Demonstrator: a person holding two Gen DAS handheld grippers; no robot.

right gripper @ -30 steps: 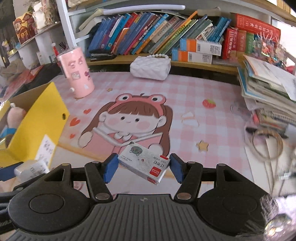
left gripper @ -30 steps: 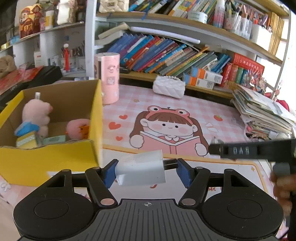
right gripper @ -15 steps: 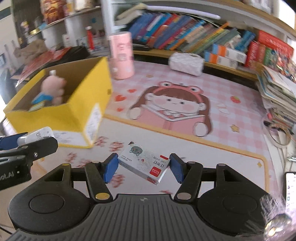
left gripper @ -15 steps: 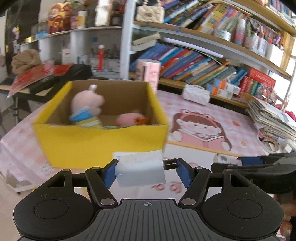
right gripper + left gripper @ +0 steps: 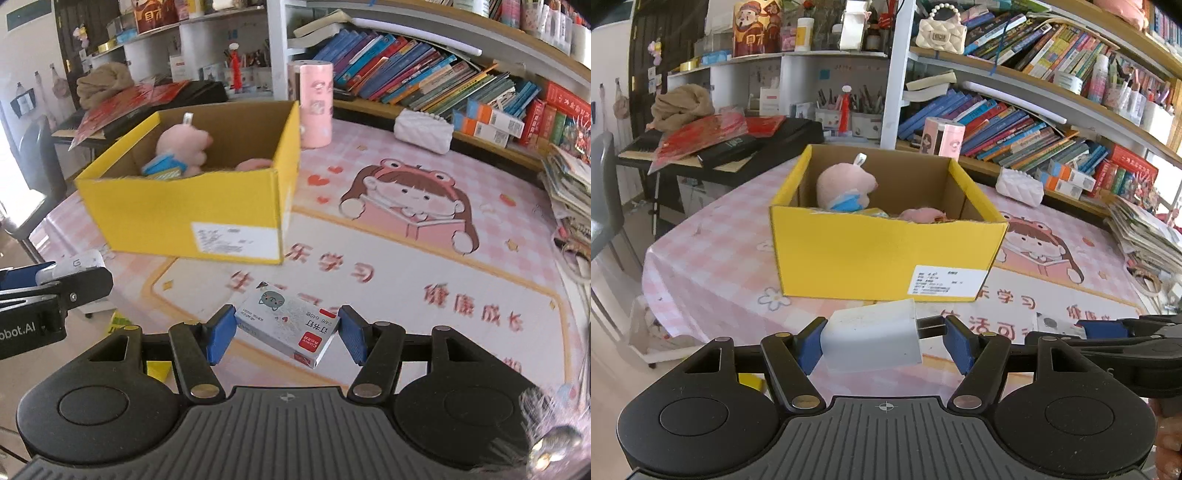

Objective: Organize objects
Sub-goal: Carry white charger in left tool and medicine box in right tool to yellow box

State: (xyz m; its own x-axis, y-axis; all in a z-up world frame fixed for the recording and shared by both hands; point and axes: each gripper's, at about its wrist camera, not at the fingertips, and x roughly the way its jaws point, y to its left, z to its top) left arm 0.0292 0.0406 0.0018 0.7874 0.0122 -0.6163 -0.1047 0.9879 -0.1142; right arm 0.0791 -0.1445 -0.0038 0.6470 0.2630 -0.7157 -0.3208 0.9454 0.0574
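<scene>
Gripping white charger point(image 5: 873, 338), prongs rightward: left tongs point(image 5: 882, 341); right tongs point(image 5: 287, 332) clamp tilted staple box point(image 5: 288, 325)

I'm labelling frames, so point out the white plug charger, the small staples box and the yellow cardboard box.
white plug charger point(image 5: 871, 338), left wrist view, front face.
small staples box point(image 5: 288, 325), right wrist view, top face.
yellow cardboard box point(image 5: 857, 254), left wrist view, front wall.

Both wrist views face the yellow box point(image 5: 886, 254) from nearby.
</scene>
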